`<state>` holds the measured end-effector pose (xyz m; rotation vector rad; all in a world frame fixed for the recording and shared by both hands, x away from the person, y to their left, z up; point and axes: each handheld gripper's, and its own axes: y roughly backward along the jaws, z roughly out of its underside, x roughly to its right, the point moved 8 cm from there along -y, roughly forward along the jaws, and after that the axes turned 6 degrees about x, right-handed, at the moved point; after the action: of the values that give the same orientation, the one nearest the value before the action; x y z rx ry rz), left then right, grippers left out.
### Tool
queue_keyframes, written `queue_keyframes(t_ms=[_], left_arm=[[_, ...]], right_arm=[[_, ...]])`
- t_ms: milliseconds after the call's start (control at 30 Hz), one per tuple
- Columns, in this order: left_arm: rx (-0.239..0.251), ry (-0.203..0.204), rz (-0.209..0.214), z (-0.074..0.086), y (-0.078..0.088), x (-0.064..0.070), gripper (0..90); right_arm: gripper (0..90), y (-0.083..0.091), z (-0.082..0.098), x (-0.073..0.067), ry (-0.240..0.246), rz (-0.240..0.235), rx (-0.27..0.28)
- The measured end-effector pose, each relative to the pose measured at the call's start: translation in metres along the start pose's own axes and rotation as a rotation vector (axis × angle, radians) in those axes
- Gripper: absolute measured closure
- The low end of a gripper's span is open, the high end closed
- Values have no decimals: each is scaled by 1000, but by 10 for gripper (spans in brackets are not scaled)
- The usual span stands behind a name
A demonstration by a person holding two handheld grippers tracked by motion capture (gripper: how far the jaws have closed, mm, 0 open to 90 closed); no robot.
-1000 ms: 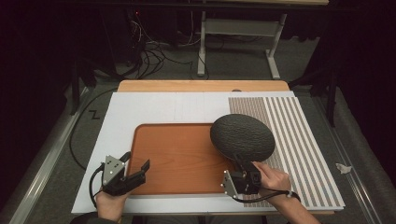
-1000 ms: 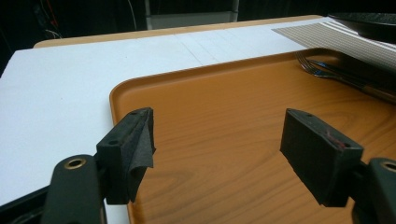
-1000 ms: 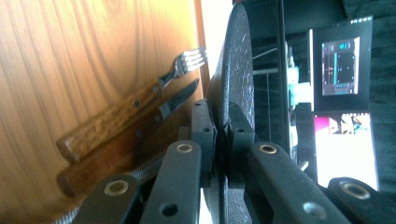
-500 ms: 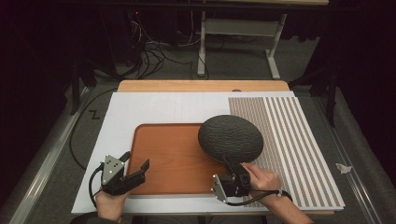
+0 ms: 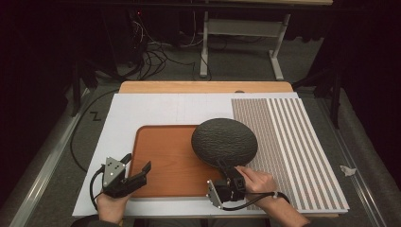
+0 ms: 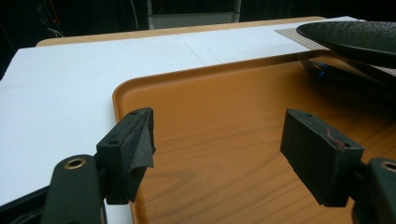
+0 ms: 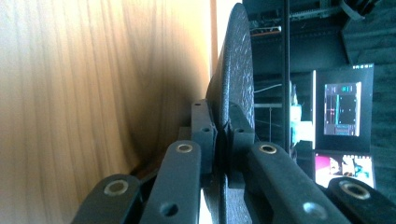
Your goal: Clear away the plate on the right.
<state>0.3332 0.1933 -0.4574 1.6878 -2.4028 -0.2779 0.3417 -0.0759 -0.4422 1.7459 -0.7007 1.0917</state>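
We have carried the dark round plate [image 5: 224, 142] leftward since a second ago, so it now hangs over the wooden tray [image 5: 165, 165]. Our right hand-held gripper [image 5: 230, 173] clamps its near rim; our left hand-held gripper [image 5: 137, 166] stayed put, jaws apart over the tray's near-left corner

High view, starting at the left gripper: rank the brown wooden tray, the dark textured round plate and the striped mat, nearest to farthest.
From the left gripper:
1. Brown wooden tray, right beneath its open jaws, at the tray's near left corner.
2. Dark textured round plate, over the tray's right edge, clamped in the right gripper.
3. Striped mat, along the table's right side.
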Motion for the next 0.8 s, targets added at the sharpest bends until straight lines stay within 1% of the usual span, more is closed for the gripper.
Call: queue_keyframes(t_ms=[167, 200, 333, 367, 533, 800], left_arm=[[0, 1, 0, 0, 0, 0, 264], [0, 1, 0, 0, 0, 0, 264], [0, 0, 0, 0, 0, 0, 264], [0, 0, 0, 0, 0, 0, 264], [5, 10, -4, -1, 0, -1, 264], [6, 11, -4, -1, 0, -2, 264]], right_arm=[[878, -2, -7, -3, 8, -7, 12], [878, -3, -9, -3, 16, -6, 20], [878, -4, -15, -4, 15, -11, 29], [878, -5, -17, -3, 25, -10, 38], [878, -7, -23, -5, 26, -14, 48], [878, -13, -31, -9, 40, -21, 61]])
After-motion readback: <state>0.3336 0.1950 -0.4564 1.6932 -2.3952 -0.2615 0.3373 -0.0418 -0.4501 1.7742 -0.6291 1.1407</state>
